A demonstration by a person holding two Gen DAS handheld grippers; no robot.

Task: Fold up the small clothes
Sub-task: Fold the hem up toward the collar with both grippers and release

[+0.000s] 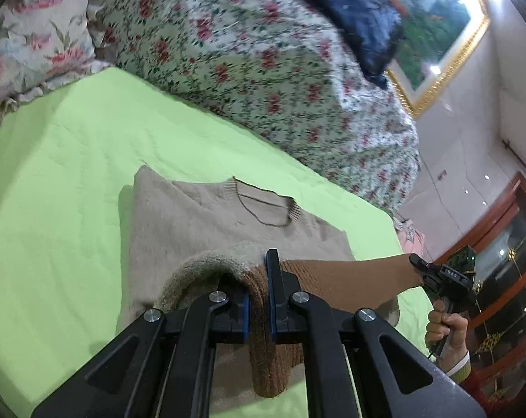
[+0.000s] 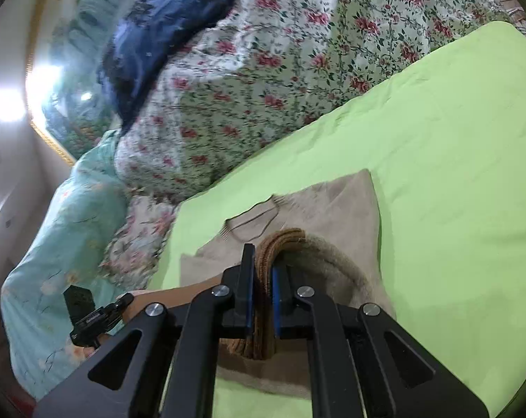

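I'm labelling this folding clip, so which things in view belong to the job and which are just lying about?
Part of the job:
- beige sweater, its brown hem pinched at both ends
- left gripper
- right gripper
- green sheet it lies on

Just lying about:
- floral quilt
- navy cloth
- floral pillow
- teal bedding
- framed painting

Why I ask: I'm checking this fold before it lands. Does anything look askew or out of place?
Nothing is damaged or spilled. The beige sweater lies on the green sheet, its brown hem lifted by both the left hand-held gripper and the right hand-held gripper. Between them the hem bunches unevenly.
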